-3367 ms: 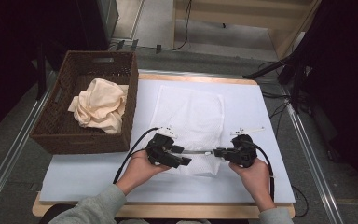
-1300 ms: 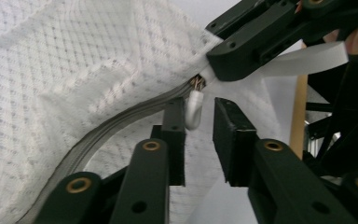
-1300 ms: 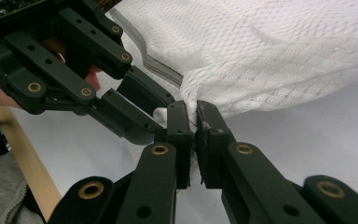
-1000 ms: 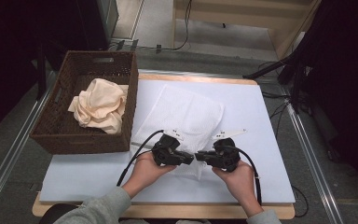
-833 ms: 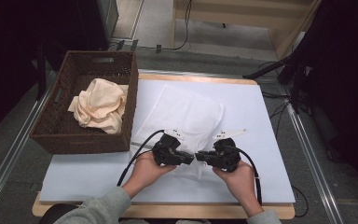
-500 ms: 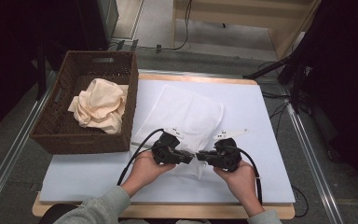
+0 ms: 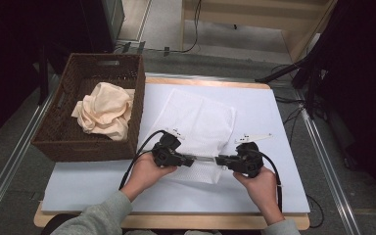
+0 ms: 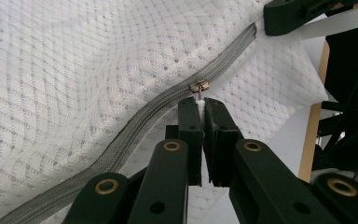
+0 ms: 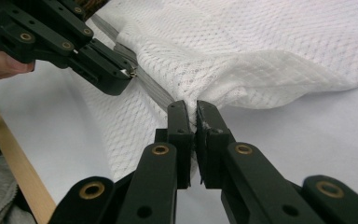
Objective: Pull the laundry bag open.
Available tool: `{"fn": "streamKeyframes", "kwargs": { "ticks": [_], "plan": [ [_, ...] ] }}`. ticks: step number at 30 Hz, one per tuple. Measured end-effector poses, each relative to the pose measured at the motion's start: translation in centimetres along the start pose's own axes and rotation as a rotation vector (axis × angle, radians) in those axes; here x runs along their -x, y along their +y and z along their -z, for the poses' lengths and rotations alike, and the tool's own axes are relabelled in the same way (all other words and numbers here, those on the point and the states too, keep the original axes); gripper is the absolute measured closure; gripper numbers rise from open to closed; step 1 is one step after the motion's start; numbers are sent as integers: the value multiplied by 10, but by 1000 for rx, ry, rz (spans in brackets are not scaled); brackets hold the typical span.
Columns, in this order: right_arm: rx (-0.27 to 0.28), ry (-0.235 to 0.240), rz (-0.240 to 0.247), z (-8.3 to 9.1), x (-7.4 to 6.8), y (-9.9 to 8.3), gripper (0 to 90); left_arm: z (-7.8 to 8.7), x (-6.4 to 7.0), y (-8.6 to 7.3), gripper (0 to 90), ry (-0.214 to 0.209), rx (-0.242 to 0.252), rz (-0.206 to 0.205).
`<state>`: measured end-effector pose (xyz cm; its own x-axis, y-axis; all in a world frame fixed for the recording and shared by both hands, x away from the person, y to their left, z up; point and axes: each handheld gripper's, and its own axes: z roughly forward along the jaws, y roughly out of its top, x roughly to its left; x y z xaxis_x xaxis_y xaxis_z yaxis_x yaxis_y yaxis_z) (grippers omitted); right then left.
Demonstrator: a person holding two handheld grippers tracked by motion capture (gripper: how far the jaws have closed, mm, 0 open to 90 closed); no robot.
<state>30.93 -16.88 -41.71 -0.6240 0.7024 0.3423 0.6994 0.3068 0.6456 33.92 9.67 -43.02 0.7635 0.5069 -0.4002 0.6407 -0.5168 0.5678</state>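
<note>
I see a white mesh bag [image 7: 196, 132] lying flat on the white table [image 7: 274, 127], near its middle, with its grey zip [image 7: 204, 158] running along the near edge. My left gripper [image 7: 192, 161] sits at the near left part of that edge; in the left gripper view [image 8: 200, 109] its jaws are pressed together on the white zip tab [image 8: 200, 106], and the small metal slider [image 8: 199, 86] sits just beyond the jaw tips on the zip [image 8: 135, 133]. My right gripper [image 7: 219, 160] is just to the right of it, pointing at it, tips close but apart. In the right gripper view [image 9: 192, 116] its jaws are pinching a bunched fold of the mesh bag [image 9: 261, 51] beside the end of the zip [image 9: 154, 88], with the left gripper [image 9: 126, 72] farther off to the left. A brown wicker basket [image 7: 54, 142] stands at the far left of the table, touching its left edge, holding a crumpled cream cloth [image 7: 105, 110]
</note>
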Motion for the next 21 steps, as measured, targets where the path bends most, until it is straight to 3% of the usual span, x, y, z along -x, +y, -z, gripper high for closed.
{"fn": "streamKeyframes", "kwargs": {
  "ticks": [5,8,16,21],
  "plan": [
    [-3,-1,-8,0,4,-1,861,0,1,0,868,-13,4,4],
    [-1,2,-12,0,5,-1,861,1,-1,1,868,-45,11,30],
    [-4,3,-10,0,6,-1,860,1,0,1,868,-18,-1,8],
    [5,-4,-20,4,10,-1,860,4,-1,1,868,25,0,-10]
  ]
}}
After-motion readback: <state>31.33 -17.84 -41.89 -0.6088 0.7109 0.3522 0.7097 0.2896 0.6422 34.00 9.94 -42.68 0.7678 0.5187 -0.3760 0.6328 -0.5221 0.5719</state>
